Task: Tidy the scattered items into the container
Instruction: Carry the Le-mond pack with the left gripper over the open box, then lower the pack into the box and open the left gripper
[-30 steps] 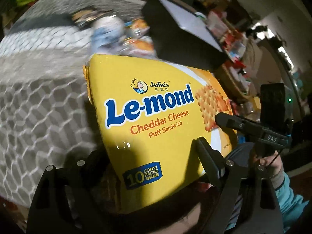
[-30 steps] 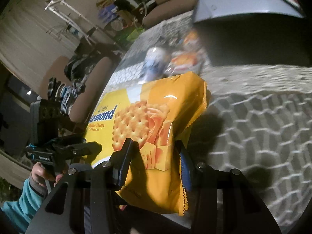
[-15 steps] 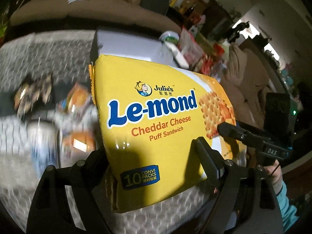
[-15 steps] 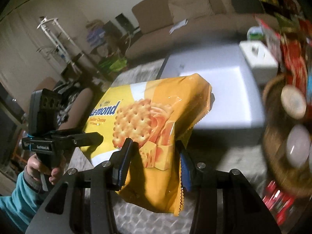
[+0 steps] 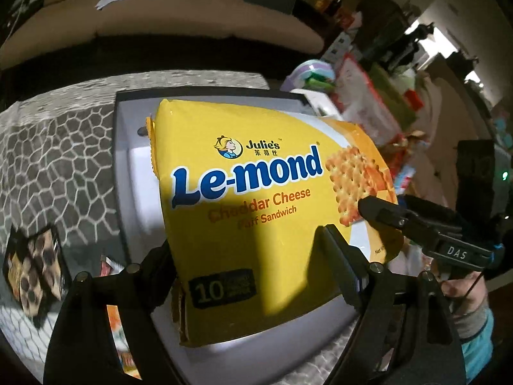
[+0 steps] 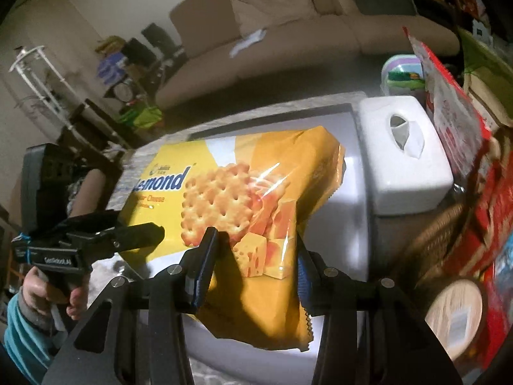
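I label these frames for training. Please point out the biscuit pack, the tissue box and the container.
biscuit pack [image 5: 247,173]: left wrist view, blue brand lettering.
tissue box [image 6: 413,189]: right wrist view, white side.
container [image 5: 128,173]: left wrist view, left inner wall.

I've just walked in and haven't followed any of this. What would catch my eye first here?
A big yellow Le-mond biscuit pack fills the middle, clamped by the left gripper and right gripper at opposite ends. It hangs over the open white-lined container. A white tissue box sits just right of it.
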### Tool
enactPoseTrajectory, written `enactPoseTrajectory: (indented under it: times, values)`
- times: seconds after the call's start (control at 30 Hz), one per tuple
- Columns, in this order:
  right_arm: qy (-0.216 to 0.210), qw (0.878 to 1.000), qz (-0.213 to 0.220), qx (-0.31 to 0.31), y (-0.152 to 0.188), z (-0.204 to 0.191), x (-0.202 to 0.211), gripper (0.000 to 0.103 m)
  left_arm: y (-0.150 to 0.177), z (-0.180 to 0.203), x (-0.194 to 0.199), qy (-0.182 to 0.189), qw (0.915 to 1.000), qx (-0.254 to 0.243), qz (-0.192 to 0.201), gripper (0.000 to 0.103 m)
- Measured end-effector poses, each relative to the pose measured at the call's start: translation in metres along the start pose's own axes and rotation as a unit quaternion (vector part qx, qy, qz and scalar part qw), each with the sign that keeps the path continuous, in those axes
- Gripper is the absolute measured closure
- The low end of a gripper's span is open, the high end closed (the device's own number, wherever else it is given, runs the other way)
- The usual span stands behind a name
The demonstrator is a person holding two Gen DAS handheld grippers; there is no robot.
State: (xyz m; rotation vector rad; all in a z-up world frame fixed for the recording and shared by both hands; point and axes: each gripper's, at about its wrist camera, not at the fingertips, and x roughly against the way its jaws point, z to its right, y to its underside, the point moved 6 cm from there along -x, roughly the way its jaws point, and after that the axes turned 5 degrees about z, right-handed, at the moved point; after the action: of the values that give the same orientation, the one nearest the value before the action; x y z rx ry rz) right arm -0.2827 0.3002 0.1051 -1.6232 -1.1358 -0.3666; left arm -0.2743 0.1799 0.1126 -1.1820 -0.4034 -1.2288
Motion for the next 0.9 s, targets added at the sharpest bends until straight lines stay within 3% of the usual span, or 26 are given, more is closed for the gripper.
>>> enactPoseTrajectory:
  times: [0.23,0.3,0.4,0.47,0.53,0.6,0.73,0.83,0.9]
  values:
    - [0.053,0.997,-0.055,0.026,-0.011,0.025,-0.055,0.058,-0.007,-0.02,-0.057,-0.037,0.9986,0.02,-0.031,0.016]
    - [0.069,0.994,-0.077,0.036,-0.009,0.029,-0.069,0.058,-0.008,-0.021,-0.07,-0.083,0.996,0.003,-0.032,0.015]
    - [0.109,0.987,-0.101,0.067,-0.006,0.028,-0.085,0.058,-0.007,-0.018,-0.086,-0.15,0.9871,-0.029,-0.046,0.013]
    - [0.164,0.973,-0.119,0.112,-0.003,0.025,-0.094,0.06,-0.005,-0.009,-0.098,-0.169,0.9818,-0.065,-0.056,0.014]
    - [0.191,0.962,-0.125,0.15,0.001,0.021,-0.1,0.062,-0.001,-0.005,-0.108,-0.189,0.9762,-0.08,-0.07,0.014]
    - [0.175,0.966,-0.119,0.149,0.003,0.018,-0.097,0.063,0.004,-0.001,-0.115,-0.205,0.9711,-0.098,-0.075,0.014]
    - [0.173,0.969,-0.083,0.156,0.004,0.013,-0.066,0.062,0.004,-0.001,-0.096,-0.171,0.9816,-0.068,-0.052,0.014]
    - [0.114,0.983,-0.065,0.125,0.007,0.01,-0.038,0.062,0.001,-0.008,-0.065,-0.11,0.9937,-0.006,-0.02,0.013]
    - [0.107,0.986,-0.047,0.118,0.008,0.009,-0.019,0.062,-0.003,-0.017,-0.044,-0.048,0.9971,0.059,0.011,0.01]
